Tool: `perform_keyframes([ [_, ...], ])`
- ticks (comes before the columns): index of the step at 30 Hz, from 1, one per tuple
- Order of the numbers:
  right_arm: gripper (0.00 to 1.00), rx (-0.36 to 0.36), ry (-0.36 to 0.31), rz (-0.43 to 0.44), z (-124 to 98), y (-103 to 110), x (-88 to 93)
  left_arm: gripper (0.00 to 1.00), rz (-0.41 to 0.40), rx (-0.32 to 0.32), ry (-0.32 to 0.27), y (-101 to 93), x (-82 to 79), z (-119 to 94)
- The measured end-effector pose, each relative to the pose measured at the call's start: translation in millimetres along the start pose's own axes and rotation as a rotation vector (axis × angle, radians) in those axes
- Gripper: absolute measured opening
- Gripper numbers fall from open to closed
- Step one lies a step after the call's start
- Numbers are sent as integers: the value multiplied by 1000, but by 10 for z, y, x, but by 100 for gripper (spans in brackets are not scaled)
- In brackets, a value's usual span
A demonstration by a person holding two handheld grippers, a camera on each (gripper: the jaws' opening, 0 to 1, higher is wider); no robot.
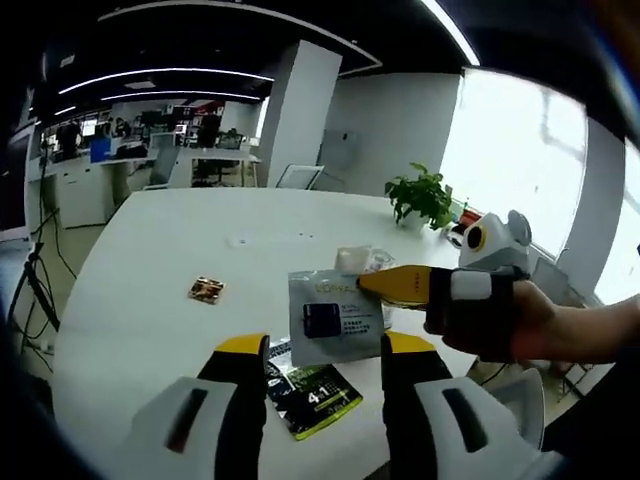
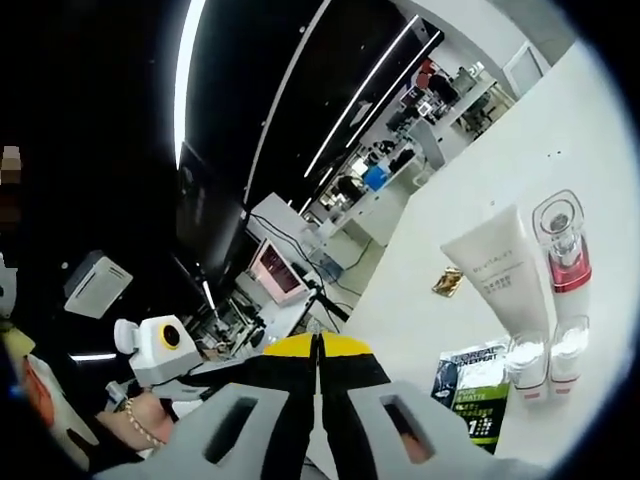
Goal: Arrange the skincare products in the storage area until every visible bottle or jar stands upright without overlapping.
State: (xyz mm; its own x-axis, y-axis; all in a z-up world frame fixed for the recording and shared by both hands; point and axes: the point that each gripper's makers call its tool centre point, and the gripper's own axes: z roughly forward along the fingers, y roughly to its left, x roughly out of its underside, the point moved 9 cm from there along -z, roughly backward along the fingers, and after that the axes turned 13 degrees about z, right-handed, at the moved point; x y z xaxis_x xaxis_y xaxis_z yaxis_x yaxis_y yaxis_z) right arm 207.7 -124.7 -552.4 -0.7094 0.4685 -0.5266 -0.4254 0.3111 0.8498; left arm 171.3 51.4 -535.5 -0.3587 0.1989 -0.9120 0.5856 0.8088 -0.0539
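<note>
Skincare products lie on the white table [image 2: 560,120]: in the right gripper view a white tube [image 2: 497,275] and a clear bottle with a pink core [image 2: 563,255] rest side by side, just beside a green-and-black sachet [image 2: 470,385]. In the left gripper view, the right gripper [image 1: 400,285] clamps a grey sachet [image 1: 335,315] by its edge and holds it above the table, over the green-and-black sachet [image 1: 315,395]. The left gripper [image 1: 325,345] has its jaws apart, empty. A small brown packet [image 1: 205,290] lies well apart, and a potted plant [image 1: 422,195] stands at the table's far edge.
</note>
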Motion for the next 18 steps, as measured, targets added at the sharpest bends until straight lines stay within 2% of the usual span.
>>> perform_keyframes([
  [3, 1, -6, -2, 10, -12, 20, 11, 38, -16, 5, 4, 56, 34, -14],
  [6, 1, -19, -1, 20, -15, 45, 21, 35, -57, 54, 0, 72, 72, -24],
  [8, 1, -26, 5, 22, -15, 61, 30, 33, -134, 137, -22, 33, 98, -19],
  [10, 1, -38, 12, 30, -12, 77, 42, 31, -273, 185, -55, 73, 161, -13],
  [12, 1, -41, 21, 34, -9, 86, 54, 25, -285, 202, -76, 128, 210, -30],
  [14, 1, -45, 28, 36, -6, 94, 61, 16, -255, 209, -73, 116, 226, -60],
  [17, 1, -52, 31, 45, 8, 102, 65, 11, -328, 227, -104, 151, 253, -77],
  [18, 1, -51, 31, 46, 14, 102, 65, 9, -324, 222, -102, 163, 263, -83],
])
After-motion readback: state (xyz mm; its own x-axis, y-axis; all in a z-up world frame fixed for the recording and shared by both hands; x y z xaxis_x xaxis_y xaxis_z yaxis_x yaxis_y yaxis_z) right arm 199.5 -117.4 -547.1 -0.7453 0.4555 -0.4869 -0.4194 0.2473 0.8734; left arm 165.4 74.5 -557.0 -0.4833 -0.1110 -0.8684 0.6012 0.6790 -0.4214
